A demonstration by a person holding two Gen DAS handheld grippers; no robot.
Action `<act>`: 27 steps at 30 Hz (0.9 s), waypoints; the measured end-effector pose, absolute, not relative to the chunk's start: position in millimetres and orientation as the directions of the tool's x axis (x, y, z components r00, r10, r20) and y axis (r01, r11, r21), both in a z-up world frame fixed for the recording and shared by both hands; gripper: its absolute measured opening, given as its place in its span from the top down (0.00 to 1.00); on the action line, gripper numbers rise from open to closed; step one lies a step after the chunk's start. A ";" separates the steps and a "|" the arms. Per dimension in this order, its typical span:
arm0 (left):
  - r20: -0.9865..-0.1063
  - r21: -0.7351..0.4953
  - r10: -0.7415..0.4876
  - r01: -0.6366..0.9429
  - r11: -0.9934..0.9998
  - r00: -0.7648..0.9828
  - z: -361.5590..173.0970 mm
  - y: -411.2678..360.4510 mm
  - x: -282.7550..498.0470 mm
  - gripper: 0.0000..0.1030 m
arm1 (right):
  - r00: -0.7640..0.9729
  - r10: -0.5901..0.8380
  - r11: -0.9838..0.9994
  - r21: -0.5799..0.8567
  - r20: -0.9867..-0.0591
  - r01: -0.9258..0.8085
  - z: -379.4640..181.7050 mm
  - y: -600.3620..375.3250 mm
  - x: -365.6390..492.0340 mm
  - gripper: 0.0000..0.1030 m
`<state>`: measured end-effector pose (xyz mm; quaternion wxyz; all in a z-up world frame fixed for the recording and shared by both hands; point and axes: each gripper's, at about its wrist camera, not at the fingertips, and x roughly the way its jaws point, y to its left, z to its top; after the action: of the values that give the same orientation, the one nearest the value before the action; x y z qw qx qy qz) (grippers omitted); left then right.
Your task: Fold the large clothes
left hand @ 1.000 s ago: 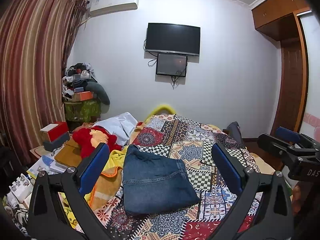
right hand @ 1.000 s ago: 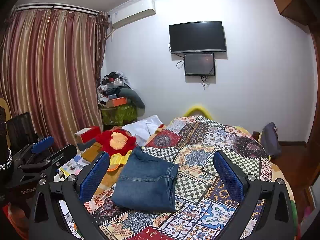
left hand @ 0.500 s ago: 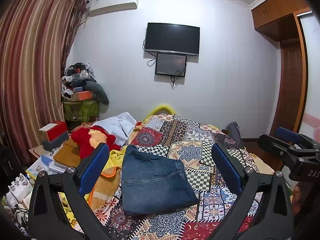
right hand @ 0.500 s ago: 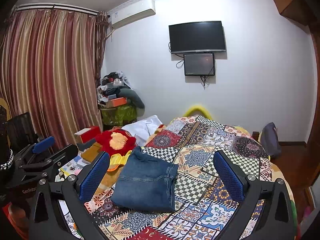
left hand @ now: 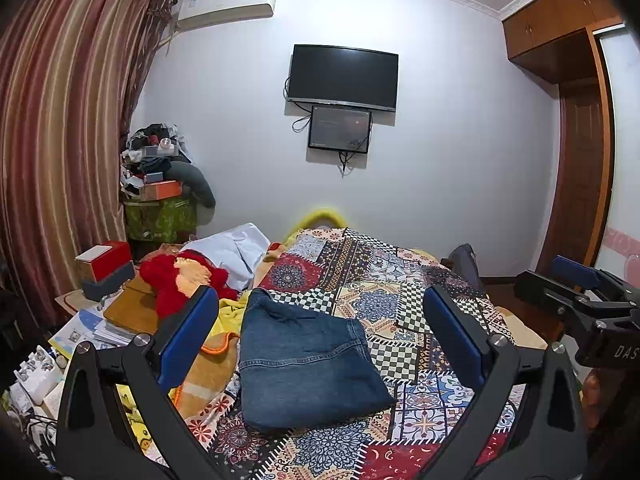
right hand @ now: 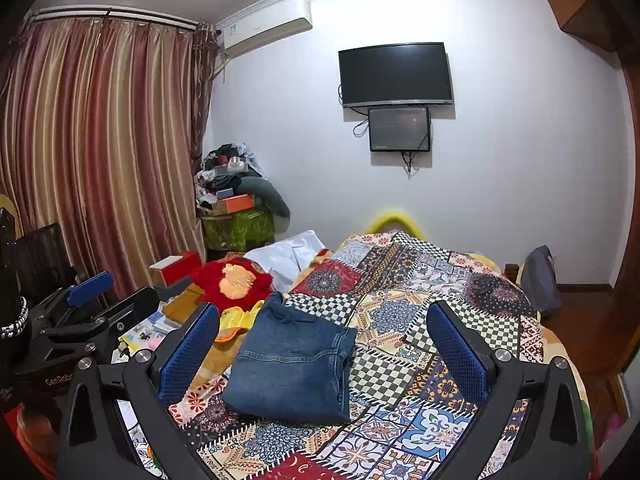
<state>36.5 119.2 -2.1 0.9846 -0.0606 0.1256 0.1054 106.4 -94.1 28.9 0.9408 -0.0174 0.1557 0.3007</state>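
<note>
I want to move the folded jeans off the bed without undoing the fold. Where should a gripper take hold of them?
Probably at the thick folded edge on the near side of the jeans, coming in low from the front. The layers stack there, so one pinch could catch them all; the far waistband end looks thinner and looser.

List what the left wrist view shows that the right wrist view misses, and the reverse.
Only the left wrist view: the right hand-held gripper at its right edge, open, and the wooden door. Only the right wrist view: the left hand-held gripper at its left edge, open, and the full curtain rod. Both: the folded jeans on the patchwork bedspread, the television.
</note>
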 end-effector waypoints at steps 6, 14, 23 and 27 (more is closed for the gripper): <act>-0.264 -0.105 0.177 -0.210 0.972 0.948 -2.6 120.6 36.5 0.00 | 0.770 0.562 0.818 0.061 -0.304 -0.573 28.9 -95.4 106.0 0.00; -0.269 -0.114 0.166 -0.202 0.973 0.949 -3.2 121.1 36.2 0.00 | 0.769 0.562 0.817 0.062 -0.304 -0.573 29.0 -95.6 106.1 0.00; -0.267 -0.115 0.153 -0.189 0.975 0.951 -2.6 120.2 34.8 0.00 | 0.768 0.564 0.816 0.063 -0.304 -0.574 27.8 -97.1 106.7 0.00; -0.265 -0.115 0.151 -0.187 0.976 0.952 -2.5 119.0 33.3 0.00 | 0.767 0.565 0.816 0.063 -0.304 -0.575 27.6 -97.1 106.8 0.00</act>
<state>33.3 119.0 -2.5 0.9856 -0.0693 0.1283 0.0856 106.8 -97.1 27.6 0.9398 -0.0170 0.1564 0.3032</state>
